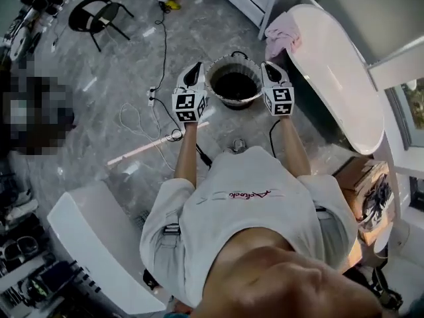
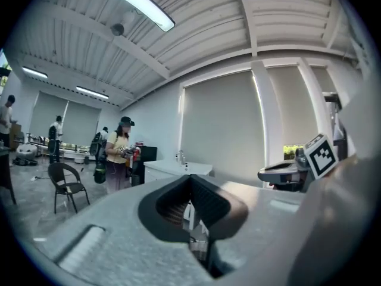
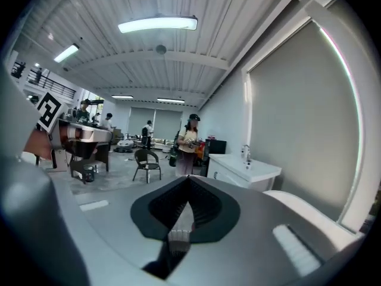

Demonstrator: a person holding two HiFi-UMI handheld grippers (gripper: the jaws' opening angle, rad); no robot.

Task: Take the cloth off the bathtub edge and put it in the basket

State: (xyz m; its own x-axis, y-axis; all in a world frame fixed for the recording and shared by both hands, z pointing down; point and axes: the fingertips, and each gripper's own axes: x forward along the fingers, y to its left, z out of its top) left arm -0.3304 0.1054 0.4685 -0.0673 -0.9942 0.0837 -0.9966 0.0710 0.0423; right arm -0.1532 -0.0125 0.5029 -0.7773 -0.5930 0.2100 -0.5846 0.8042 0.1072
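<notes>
Cloth (image 1: 281,36): draped on bathtub (image 1: 344,78) edge, just right of basket (image 1: 232,63), untouched. Left gripper (image 1: 194,71), right gripper (image 1: 270,70): closed, empty, flanking basket. To do: grasp, carry, drop in.

floor: grey marbled tile floor (image 1: 212,25) below me | on it: round dark basket (image 1: 233,99) straight ahead, white oval bathtub (image 1: 338,71) right, black metal chair (image 1: 98,13) far left, black cable (image 1: 163,45) | tub edge: pink cloth (image 1: 281,35) draped
</notes>
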